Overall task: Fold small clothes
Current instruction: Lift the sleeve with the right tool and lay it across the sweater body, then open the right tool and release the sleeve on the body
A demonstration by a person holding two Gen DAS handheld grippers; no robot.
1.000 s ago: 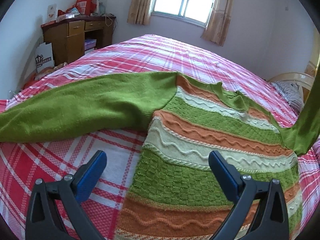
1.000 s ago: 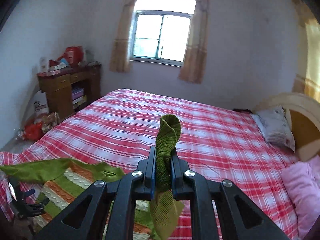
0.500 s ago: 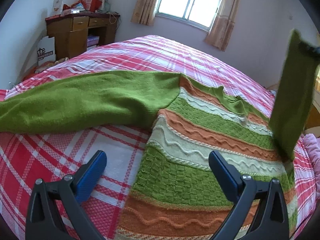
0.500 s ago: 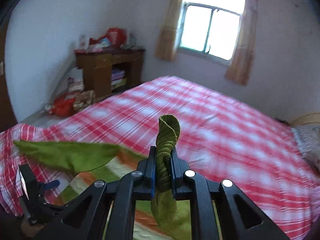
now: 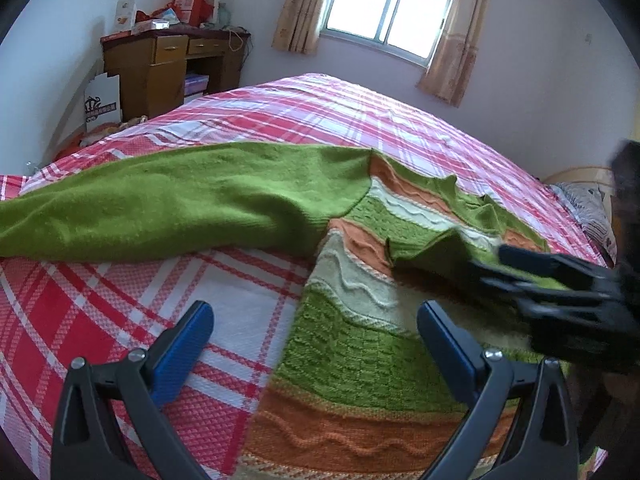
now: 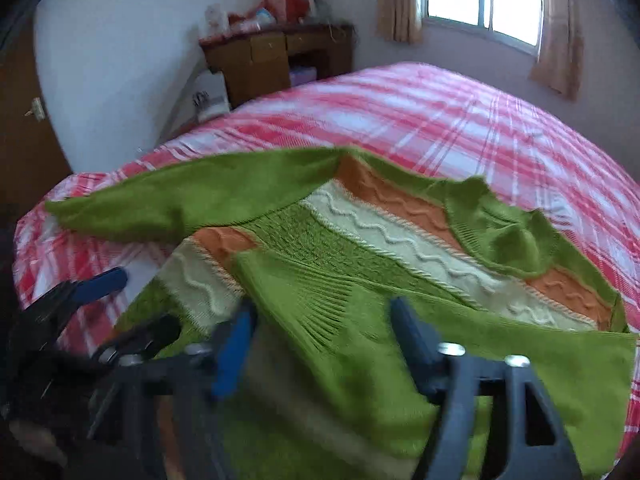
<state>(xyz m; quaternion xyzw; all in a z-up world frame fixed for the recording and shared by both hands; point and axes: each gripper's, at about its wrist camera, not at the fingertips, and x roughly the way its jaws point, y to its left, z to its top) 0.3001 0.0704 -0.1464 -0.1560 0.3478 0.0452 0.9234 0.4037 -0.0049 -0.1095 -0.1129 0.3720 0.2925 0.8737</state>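
A knitted sweater (image 5: pixel 360 344) with green, orange and cream stripes lies flat on the bed; it also shows in the right wrist view (image 6: pixel 400 232). Its left green sleeve (image 5: pixel 172 204) stretches out to the left. Its right green sleeve (image 6: pixel 360 320) lies folded across the body. My left gripper (image 5: pixel 316 336) is open and empty, low over the sweater's left edge. My right gripper (image 6: pixel 320 328) is open, just above the folded sleeve's cuff end; it shows blurred at the right in the left wrist view (image 5: pixel 560 292).
The bed has a red and white plaid cover (image 5: pixel 100 300). A wooden desk (image 5: pixel 168 68) with clutter stands at the far left wall. A window (image 5: pixel 388 4) with curtains is at the back. A pillow (image 5: pixel 588 208) lies at the far right.
My right gripper swung the right sleeve down and left across the sweater's body, then opened and let it go. My left gripper stayed open in place.
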